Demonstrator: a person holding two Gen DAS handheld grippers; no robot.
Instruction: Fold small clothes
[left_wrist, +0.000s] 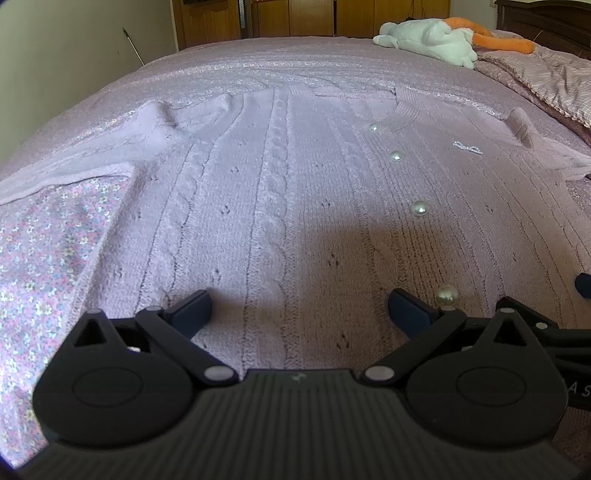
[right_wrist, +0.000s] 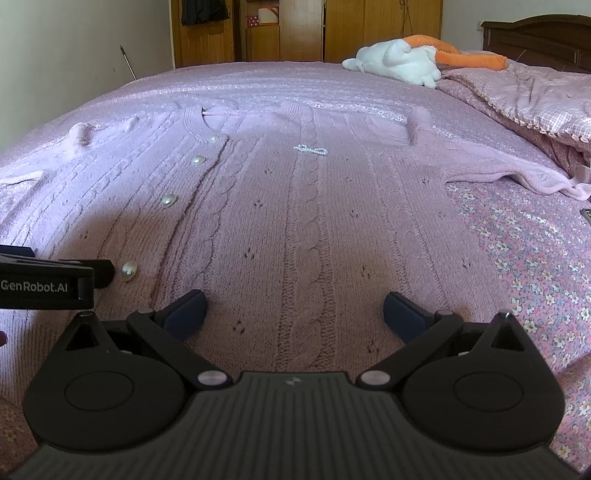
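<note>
A lilac cable-knit cardigan (left_wrist: 280, 192) with pearl buttons (left_wrist: 420, 208) lies flat, front up, on the bed, sleeves spread to both sides. It also fills the right wrist view (right_wrist: 306, 221), with a small pearl bow (right_wrist: 311, 149) on its chest. My left gripper (left_wrist: 299, 308) is open and empty, low over the hem on the left half. My right gripper (right_wrist: 294, 308) is open and empty, low over the hem on the right half. The left gripper's body (right_wrist: 44, 284) shows at the left edge of the right wrist view, next to the lowest button (right_wrist: 129, 270).
The bed has a floral pink sheet (right_wrist: 524, 266). A white and orange plush toy (right_wrist: 402, 61) and a crumpled pink quilt (right_wrist: 517, 96) lie at the far right by the dark headboard (right_wrist: 539, 40). Wooden wardrobes (right_wrist: 295, 29) stand beyond the bed.
</note>
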